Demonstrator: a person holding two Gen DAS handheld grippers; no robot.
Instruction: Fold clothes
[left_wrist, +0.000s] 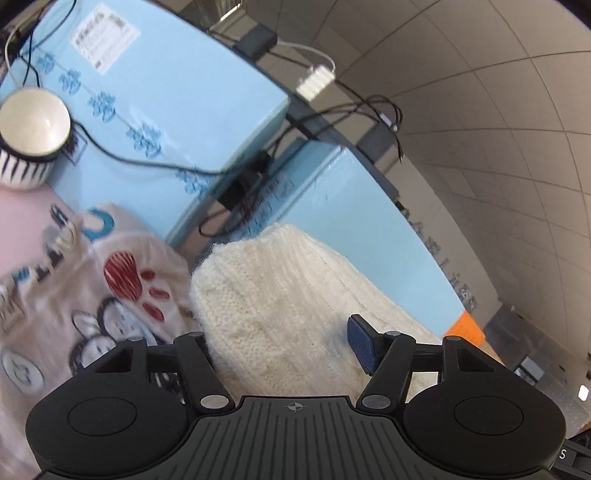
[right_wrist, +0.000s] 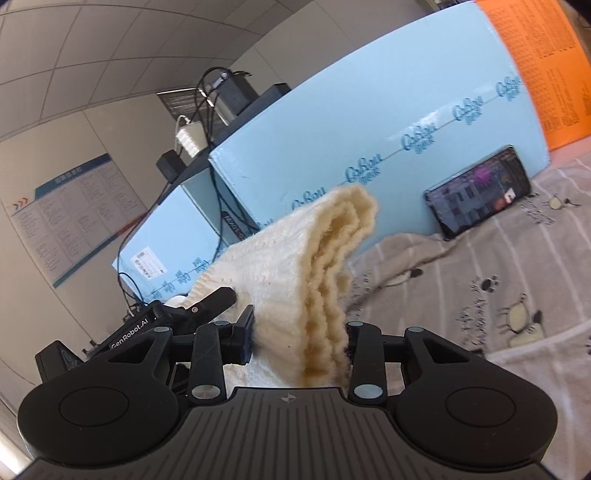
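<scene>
A cream knitted garment (left_wrist: 280, 295) is lifted off the surface and fills the middle of both views. My left gripper (left_wrist: 280, 350) has the knit between its jaws; only its blue right pad (left_wrist: 360, 345) shows, the left one is hidden by the wool. My right gripper (right_wrist: 299, 339) is shut on several folded layers of the same knit (right_wrist: 314, 266), which stand up between its jaws. The left gripper's body (right_wrist: 155, 321) shows at the left of the right wrist view, close beside the knit.
A pale printed garment (left_wrist: 92, 295) lies to the left on a pink surface, near a white bowl (left_wrist: 31, 136). Light blue foam boards (right_wrist: 369, 122) with cables stand behind. A phone (right_wrist: 480, 192) leans on the board above a grey striped sheet (right_wrist: 498, 288).
</scene>
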